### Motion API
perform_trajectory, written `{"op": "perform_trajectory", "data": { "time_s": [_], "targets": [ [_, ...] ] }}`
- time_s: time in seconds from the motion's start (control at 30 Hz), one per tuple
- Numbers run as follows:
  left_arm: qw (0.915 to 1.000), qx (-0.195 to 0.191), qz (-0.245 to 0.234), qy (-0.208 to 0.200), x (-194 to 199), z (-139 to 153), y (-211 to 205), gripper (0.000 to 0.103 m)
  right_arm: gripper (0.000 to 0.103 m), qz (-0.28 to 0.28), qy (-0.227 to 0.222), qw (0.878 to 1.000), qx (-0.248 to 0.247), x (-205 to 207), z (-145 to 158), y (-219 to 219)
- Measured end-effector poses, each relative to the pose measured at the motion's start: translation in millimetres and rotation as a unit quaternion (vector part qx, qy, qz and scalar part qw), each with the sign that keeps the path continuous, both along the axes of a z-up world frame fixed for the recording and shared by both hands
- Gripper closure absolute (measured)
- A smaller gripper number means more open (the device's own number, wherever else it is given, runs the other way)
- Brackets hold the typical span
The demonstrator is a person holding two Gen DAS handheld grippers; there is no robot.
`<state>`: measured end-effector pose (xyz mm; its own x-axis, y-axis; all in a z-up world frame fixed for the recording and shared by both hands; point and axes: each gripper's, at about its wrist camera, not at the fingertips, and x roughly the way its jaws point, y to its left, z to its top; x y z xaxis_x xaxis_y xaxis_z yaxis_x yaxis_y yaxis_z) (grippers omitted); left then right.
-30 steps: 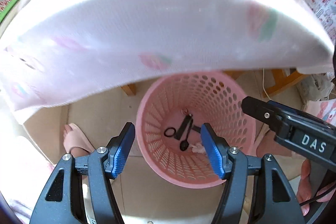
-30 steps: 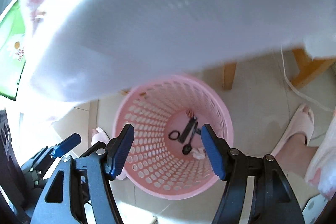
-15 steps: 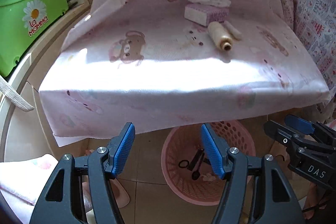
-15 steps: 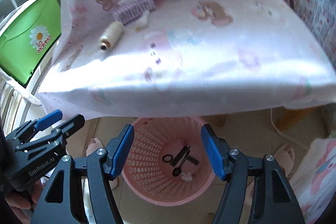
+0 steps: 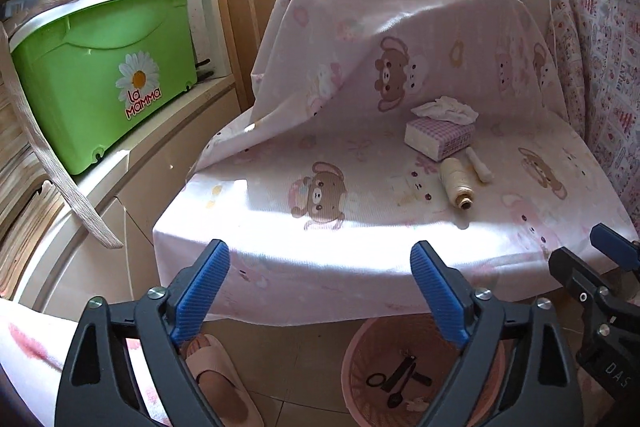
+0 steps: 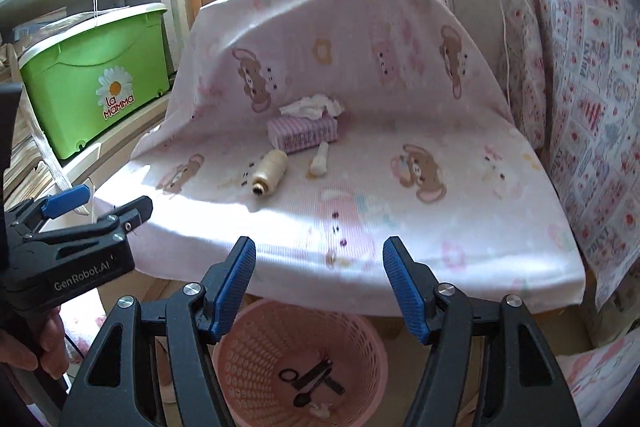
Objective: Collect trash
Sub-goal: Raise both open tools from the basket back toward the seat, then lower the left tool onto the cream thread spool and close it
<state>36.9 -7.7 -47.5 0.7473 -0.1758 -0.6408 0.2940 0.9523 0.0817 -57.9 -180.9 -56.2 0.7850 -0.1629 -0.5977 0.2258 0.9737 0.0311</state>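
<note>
I see the seat (image 5: 360, 195) draped in a pink bear-print sheet filling most of both views, its front edge bright with sun. To the left a green storage box (image 5: 104, 75) with a daisy sticker sits on a white ledge. Below the seat's front edge, on the tiled floor, stands the pink perforated basket (image 6: 256, 355); in its bottom I make out a pair of dark scissors (image 6: 310, 377) and a small white scrap (image 6: 320, 409) beside them.

My left gripper (image 5: 320, 299) hangs above the seat's front edge with its blue pads spread wide; its jaws have just been opening, and nothing is between them. My right gripper (image 6: 320, 287) hovers over the basket, jaws parted about halfway and empty.

On the seat, well back from both grippers, lies a checked tissue pack (image 5: 440, 137) with a crumpled white tissue (image 5: 446, 109) on top. Just in front of it a cream thread spool (image 5: 454, 181) lies on its side, and beside that a small white stick-shaped piece (image 5: 478, 165); what it is I cannot tell.
</note>
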Motion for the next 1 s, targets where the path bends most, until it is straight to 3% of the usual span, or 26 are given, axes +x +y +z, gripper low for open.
{"op": "perform_trajectory", "data": {
  "time_s": [0.13,0.23,0.33,0.4,0.47,0.53,0.67,0.8,0.87,1.0],
  "targets": [
    [0.9997,-0.010,0.010,0.021,8,-9,-3,0.003,0.035,0.027,0.011,1.000,-0.011,17,15,-8],
    [0.9997,-0.022,0.006,0.013,11,-6,-9,0.003,0.038,0.045,-0.002,0.999,-0.011,28,35,-20],
    [1.0000,-0.002,-0.006,0.006,14,0,-23,0.003,0.038,0.066,-0.008,0.997,-0.036,41,50,-29],
    [0.9991,0.034,-0.018,0.016,21,3,-35,0.003,0.038,0.073,-0.008,0.996,-0.055,49,55,-35],
    [0.9956,0.075,-0.039,0.041,34,3,-48,0.003,0.038,0.075,-0.004,0.996,-0.058,56,55,-43],
    [0.9939,0.086,-0.056,0.042,44,6,-55,0.003,0.038,0.069,-0.003,0.996,-0.053,60,52,-49],
    [0.9935,0.074,-0.083,0.026,51,14,-61,0.003,0.038,0.046,-0.007,0.998,-0.044,60,38,-56],
    [0.9939,0.064,-0.086,0.026,49,1,-63,0.003,0.038,0.035,0.008,0.999,-0.022,61,22,-59],
    [0.9930,0.079,-0.080,0.037,50,-8,-69,0.003,0.038,0.033,0.003,0.999,-0.030,61,20,-58],
    [0.9930,0.057,-0.094,0.043,47,-5,-73,0.003,0.038,0.030,0.000,0.999,-0.041,64,20,-57]
  ]
}}
